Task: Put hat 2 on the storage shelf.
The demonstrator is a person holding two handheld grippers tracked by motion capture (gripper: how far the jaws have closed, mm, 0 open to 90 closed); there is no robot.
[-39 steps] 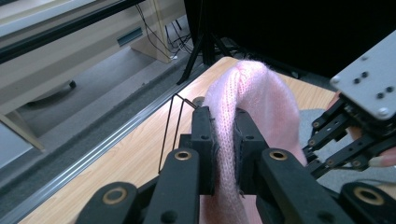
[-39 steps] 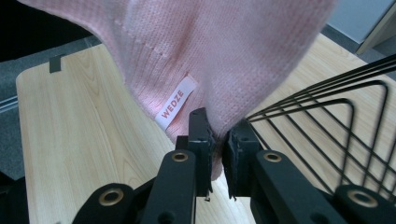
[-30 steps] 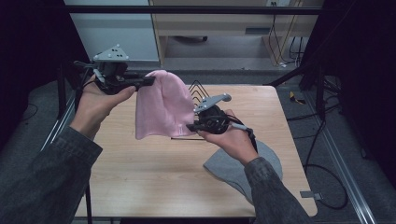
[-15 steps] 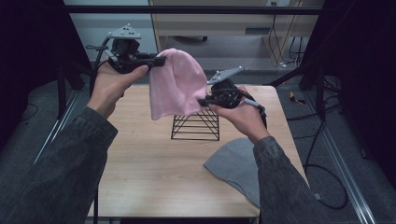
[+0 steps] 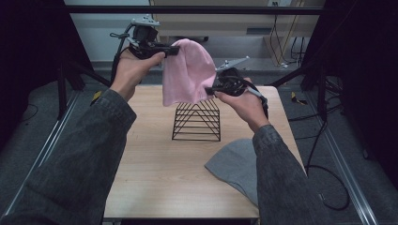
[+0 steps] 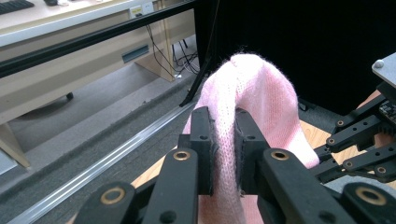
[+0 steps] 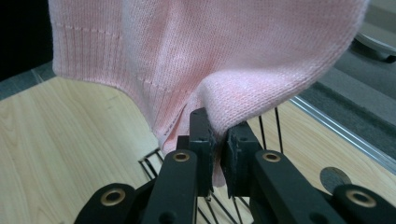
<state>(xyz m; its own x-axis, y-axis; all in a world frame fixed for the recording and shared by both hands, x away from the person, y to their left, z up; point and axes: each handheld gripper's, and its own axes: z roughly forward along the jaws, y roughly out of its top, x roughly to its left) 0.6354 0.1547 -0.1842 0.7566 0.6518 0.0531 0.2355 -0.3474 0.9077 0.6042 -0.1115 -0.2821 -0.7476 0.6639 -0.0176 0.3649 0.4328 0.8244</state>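
table wood, near edge cut off | grey beanie flat at front right, part hidden by right sleeve | pink beanie held aloft over black wire rack, covering its top | left gripper clamped on the crown | right gripper pinching the ribbed hem, fingertips buried in knit

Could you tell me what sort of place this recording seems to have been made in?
Probably a lab or workshop set up for recording: a small wooden table fenced by a dark metal frame, loose cables on the grey floor, and a long workbench behind.
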